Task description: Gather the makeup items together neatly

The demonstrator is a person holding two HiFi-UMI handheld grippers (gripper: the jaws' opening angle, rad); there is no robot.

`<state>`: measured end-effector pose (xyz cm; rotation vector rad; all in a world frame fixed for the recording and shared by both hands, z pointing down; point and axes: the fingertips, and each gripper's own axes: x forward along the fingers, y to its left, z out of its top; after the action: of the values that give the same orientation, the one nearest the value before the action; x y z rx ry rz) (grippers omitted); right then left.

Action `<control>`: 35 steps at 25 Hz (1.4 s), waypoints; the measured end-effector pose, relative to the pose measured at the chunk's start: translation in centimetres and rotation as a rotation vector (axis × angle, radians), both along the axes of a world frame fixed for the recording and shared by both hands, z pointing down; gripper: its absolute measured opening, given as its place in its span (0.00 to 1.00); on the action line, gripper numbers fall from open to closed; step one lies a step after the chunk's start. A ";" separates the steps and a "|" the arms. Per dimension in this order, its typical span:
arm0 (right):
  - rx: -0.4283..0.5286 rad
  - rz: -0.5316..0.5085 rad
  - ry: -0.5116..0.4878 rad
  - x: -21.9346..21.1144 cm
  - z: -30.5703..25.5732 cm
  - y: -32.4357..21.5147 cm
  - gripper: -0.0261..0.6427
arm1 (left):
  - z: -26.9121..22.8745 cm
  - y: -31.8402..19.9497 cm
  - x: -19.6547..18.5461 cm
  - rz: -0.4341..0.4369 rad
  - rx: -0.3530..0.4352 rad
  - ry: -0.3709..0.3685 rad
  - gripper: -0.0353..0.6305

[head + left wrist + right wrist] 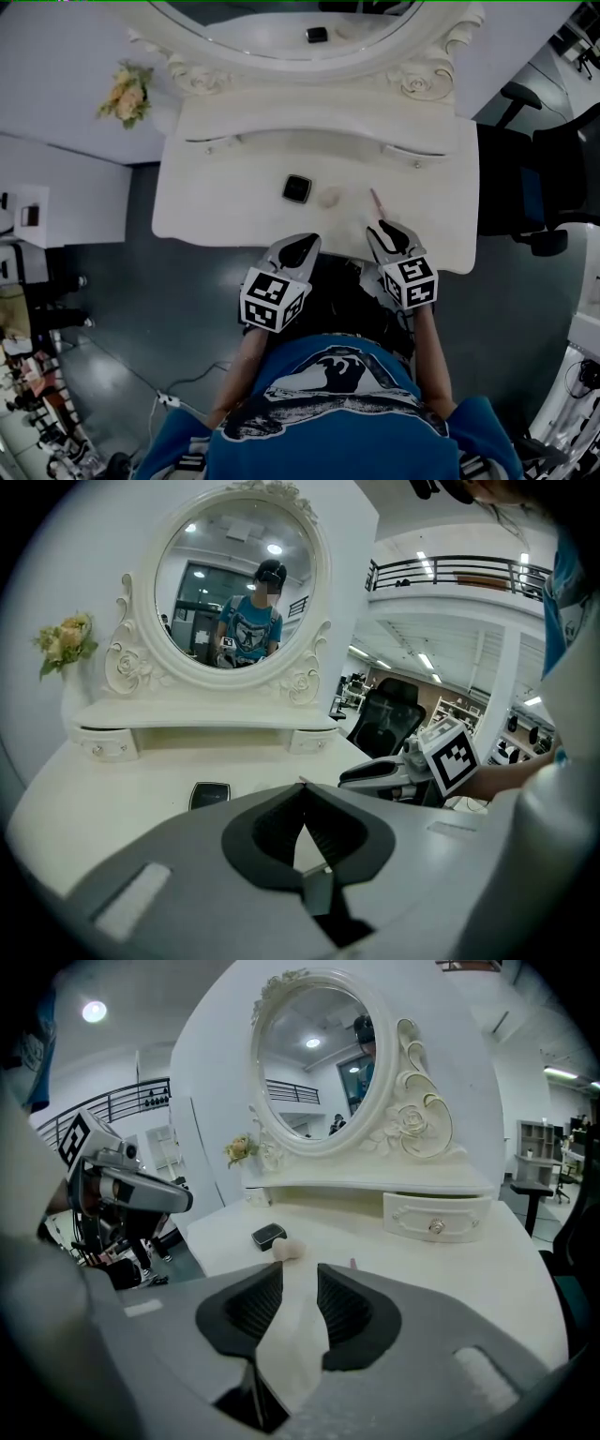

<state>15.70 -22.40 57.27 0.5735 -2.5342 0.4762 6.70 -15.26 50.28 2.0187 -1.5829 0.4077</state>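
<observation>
- The black compact (297,188), the pink puff (329,197) and the slim pink stick (377,202) lie close together on the white counter (216,206).
- My right tongs (382,228) stand apart, empty, just short of the stick.
- My left tongs (306,240) are together, empty, at the counter's near edge.

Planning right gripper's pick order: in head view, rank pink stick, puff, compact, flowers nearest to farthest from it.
1. Pink stick, just ahead of the right gripper.
2. Puff, left of the stick.
3. Compact, left of the puff.
4. Flowers, far left, beside the mirror.
</observation>
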 end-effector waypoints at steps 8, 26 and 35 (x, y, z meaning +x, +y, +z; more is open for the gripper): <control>0.001 -0.039 -0.012 -1.5 -0.7 2.4 0.22 | -0.9 1.8 -2.0 -0.049 0.020 -0.006 0.08; 0.080 -0.090 -0.065 -4.6 -4.0 16.3 0.22 | -1.7 16.3 -3.3 -0.069 0.078 -0.005 0.08; 0.111 -0.138 -0.096 -5.7 -5.2 23.0 0.19 | -3.4 22.3 -3.7 -0.114 0.155 -0.008 0.08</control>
<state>10.04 0.63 52.04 0.4202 -2.6829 0.3217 2.99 7.02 46.87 2.0283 -1.7726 0.2570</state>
